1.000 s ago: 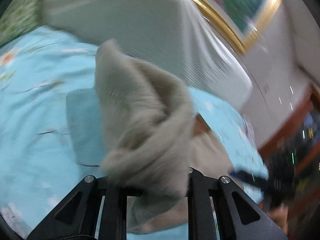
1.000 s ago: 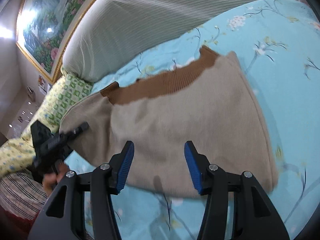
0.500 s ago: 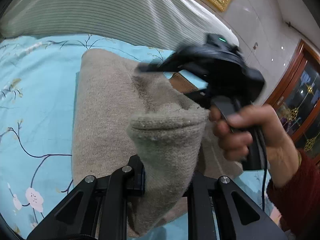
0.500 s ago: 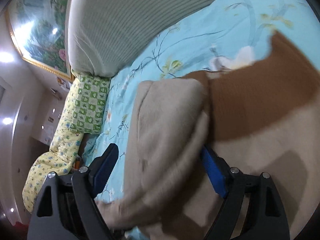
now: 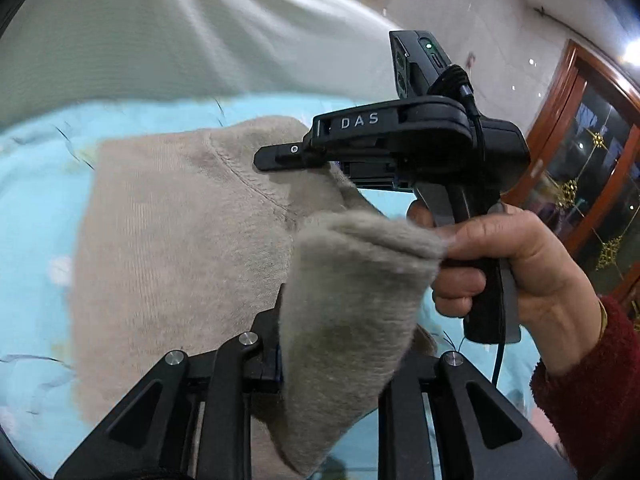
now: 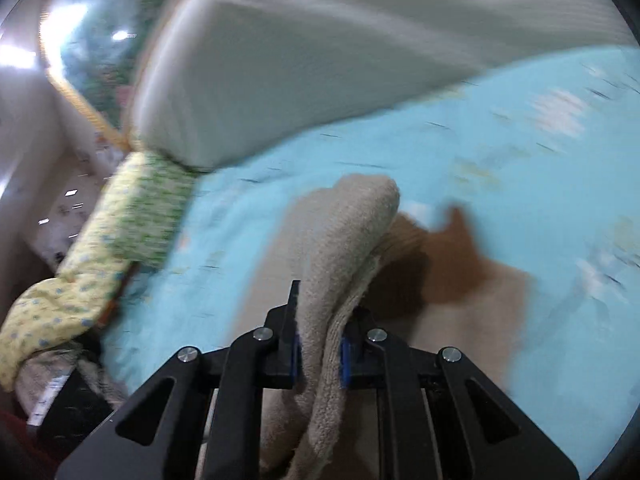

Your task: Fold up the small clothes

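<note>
Both grippers, left gripper (image 5: pixel 340 364) and right gripper (image 6: pixel 320 352), pinch the beige sweater (image 5: pixel 168 240)

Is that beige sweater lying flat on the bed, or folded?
Partly folded: one side of the sweater lies on the bed, while both grippers pinch raised, doubled-over cloth.

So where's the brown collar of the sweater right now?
In the right wrist view, the brown collar lies right of centre on the blue floral bedsheet, just right of the beige fold clamped in the right hand-held gripper.
</note>
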